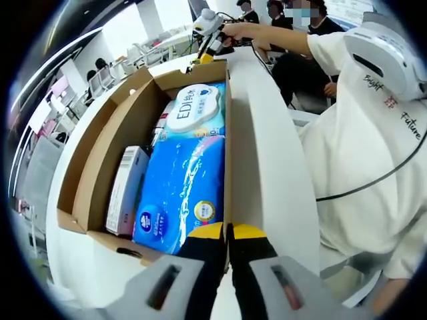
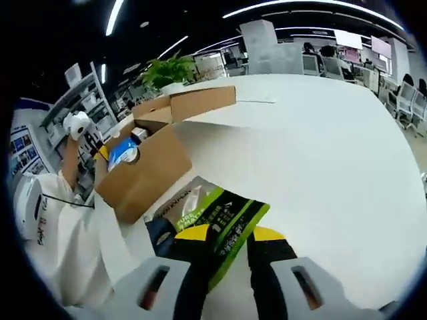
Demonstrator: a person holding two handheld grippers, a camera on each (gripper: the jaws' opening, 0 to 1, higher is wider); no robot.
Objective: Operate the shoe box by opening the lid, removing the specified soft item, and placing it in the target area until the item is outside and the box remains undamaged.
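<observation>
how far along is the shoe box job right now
Done: the box is open, its flaps folded out. In hand: the right gripper is shut on a green-and-black soft pack, already outside the box just above the white table. The left gripper pinches the box wall. Left: set the pack down and release.

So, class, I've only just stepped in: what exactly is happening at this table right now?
A person in a white top is working with two handheld grippers at a white table. The cardboard box sits open, with a blue tissue pack, a wet wipes pack and a small carton inside. The left gripper is shut on the box's near wall. The right gripper holds a green and black soft pouch over the table, outside the box.
</observation>
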